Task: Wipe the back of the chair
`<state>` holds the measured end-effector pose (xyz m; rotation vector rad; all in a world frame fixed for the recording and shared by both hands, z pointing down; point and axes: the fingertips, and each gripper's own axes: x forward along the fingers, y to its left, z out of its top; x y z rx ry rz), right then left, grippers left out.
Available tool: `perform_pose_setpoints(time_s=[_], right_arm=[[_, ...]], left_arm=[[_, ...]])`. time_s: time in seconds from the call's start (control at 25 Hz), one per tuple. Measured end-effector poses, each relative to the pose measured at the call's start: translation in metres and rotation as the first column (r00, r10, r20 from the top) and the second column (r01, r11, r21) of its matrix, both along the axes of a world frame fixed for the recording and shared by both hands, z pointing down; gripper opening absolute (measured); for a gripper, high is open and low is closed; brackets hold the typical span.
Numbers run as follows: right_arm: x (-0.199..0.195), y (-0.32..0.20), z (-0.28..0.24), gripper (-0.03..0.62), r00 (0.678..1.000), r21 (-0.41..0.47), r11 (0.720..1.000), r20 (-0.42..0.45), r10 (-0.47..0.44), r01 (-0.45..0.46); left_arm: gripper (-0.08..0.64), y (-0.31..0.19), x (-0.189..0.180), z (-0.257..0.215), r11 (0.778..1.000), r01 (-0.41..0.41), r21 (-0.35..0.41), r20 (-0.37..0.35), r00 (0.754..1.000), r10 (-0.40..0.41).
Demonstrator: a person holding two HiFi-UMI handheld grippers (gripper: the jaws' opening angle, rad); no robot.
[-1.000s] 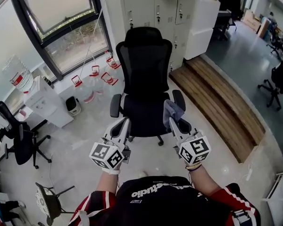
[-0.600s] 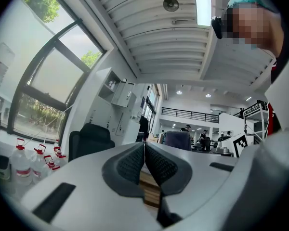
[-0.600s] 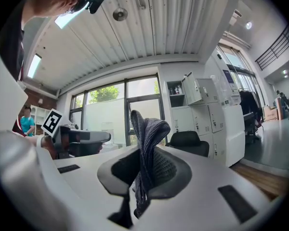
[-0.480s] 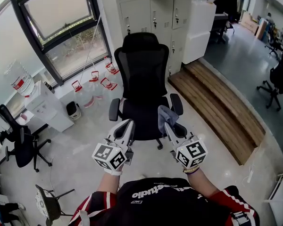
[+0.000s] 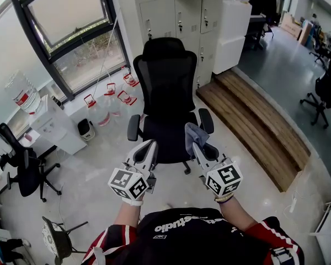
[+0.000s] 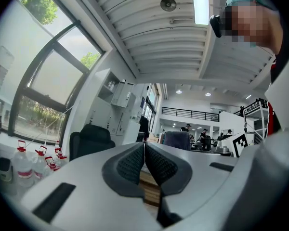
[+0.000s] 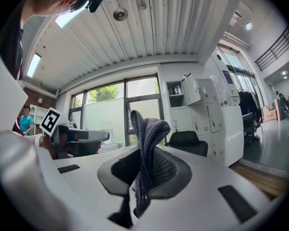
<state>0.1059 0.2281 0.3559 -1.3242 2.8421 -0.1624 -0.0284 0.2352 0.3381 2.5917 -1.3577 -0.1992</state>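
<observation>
Risk: cloth (image 7: 149, 131) pulling loose on the first stroke, pinched only by a fold in right gripper (image 5: 195, 143). Left gripper (image 5: 149, 146) closed on nothing. Chair back (image 5: 168, 84) upright, ahead of both sets of tips, well apart, beyond the seat (image 5: 166, 137); not yet touched.

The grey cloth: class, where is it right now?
In the head view, the grey cloth sits clamped in the right gripper, right of centre, just before the seat of the black chair.

Water jugs (image 5: 99, 110) under the window (image 5: 71, 15), white lockers (image 5: 179, 12) beside it, wooden step (image 5: 254, 117) at right.
</observation>
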Motion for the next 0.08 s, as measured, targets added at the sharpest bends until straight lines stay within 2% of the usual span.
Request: perform_pose_setpoints(time_s=[0.08], right_arm=[[-0.0011,0.0034,0.0003,0.06,1.0,-0.002,1.0,0.0,-0.002,0.002]], left_arm=[[0.025,0.003,-0.0001,-0.0005,1.0,0.0,-0.001,-0.001,1.0,0.0]])
